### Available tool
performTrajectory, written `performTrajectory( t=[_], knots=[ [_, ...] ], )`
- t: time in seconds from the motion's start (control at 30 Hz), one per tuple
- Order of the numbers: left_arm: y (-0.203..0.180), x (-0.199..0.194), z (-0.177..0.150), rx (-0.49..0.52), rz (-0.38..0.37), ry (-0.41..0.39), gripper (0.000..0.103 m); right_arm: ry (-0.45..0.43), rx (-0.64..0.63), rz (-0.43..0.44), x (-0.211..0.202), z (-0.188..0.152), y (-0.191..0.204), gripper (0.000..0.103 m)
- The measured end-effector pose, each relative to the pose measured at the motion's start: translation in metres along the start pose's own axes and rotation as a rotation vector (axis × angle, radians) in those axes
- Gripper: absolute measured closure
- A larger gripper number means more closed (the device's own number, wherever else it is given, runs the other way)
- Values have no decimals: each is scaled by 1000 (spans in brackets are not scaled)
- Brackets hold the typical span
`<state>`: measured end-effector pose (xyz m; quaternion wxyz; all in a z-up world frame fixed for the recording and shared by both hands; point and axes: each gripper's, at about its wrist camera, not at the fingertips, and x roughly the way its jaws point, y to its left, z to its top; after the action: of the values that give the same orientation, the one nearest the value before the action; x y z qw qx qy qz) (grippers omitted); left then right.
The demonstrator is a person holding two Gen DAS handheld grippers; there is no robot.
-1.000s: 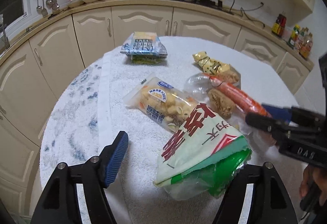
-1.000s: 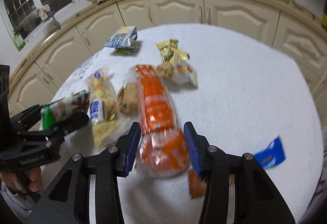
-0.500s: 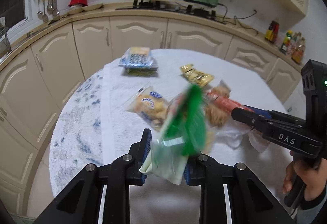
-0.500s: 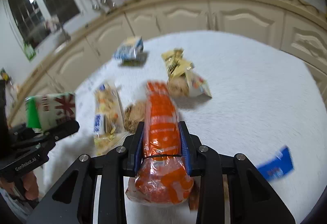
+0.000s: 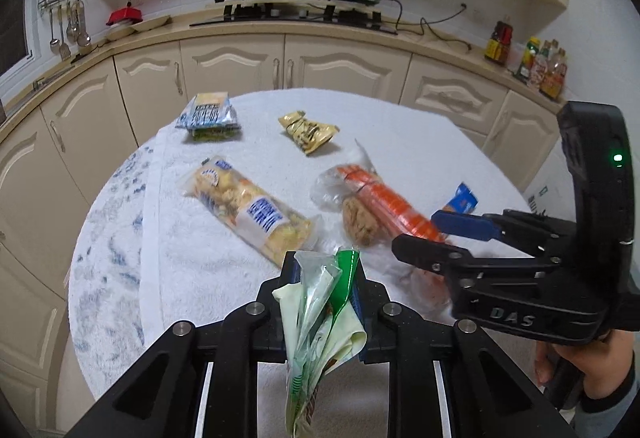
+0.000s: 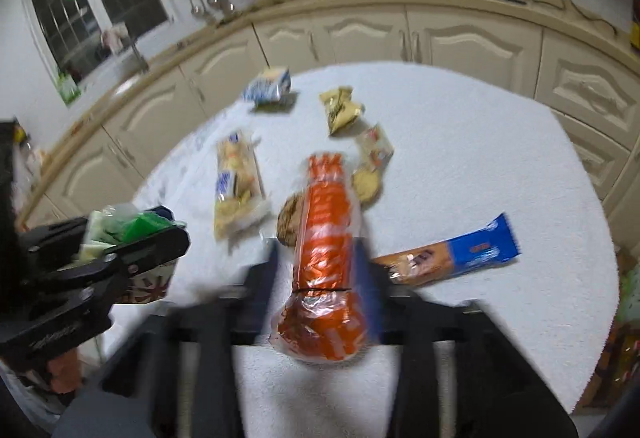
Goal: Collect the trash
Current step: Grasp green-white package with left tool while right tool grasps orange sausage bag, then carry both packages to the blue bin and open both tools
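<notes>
The left gripper (image 5: pixel 326 278) is pinched tight on a crumpled green-and-white bag (image 5: pixel 320 322), lifted clear of the counter (image 5: pixel 420 134); the bag hangs limp below the jaws, so it is thin, light film that folds and could slide out of a loose hold. The right gripper (image 6: pixel 316 266) has just been opening, with the orange pack (image 6: pixel 326 234) between its jaws; the blur hides whether the pads press it, so I cannot tell if it is gripped. That pack looks a plump, slick plastic sleeve, best taken across its middle, not by the loose end. Lying on the counter are a yellow snack pack (image 5: pixel 248 208), a gold wrapper (image 5: pixel 308 132), a blue-and-white pack (image 5: pixel 208 116) and a blue wrapper (image 6: pixel 460 254).
</notes>
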<state>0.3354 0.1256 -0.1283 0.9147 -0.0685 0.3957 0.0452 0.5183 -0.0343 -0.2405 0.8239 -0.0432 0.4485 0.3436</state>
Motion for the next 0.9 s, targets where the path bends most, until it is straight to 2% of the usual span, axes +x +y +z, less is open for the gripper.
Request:
performTrajectory(
  t=[0.07,0.13,0.17,0.2,0.23,0.33,0.5,0.6,0.63,0.73,0.9],
  knots=[
    [4,3,-3,-9,11,13,84,29,-10,-34,11,-3,3,47],
    [11,6,-7,-21,11,28,84,20,-19,-35,15,-1,5,47],
    [12,7,-9,-24,9,35,84,22,-17,-35,17,0,4,52],
    [13,9,-10,-28,6,40,84,33,-17,-20,21,3,4,63],
    [15,10,-11,-32,-3,46,84,64,-26,-34,29,4,4,71],
    [17,10,-14,-40,-18,49,84,67,-109,-110,30,4,16,72],
    [16,3,-14,-54,-52,37,84,-40,-283,-321,0,1,48,74],
    [11,-2,-12,-62,-82,29,84,-105,-315,-384,-27,3,57,74],
    [8,-5,-11,-61,-89,25,84,-123,-311,-388,-37,4,58,74],
    [-4,-13,-6,-47,-106,8,84,-169,-227,-322,-63,6,46,74],
    [-35,-25,2,-8,-140,-15,84,-235,2,-148,-101,-5,3,74]
  ],
)
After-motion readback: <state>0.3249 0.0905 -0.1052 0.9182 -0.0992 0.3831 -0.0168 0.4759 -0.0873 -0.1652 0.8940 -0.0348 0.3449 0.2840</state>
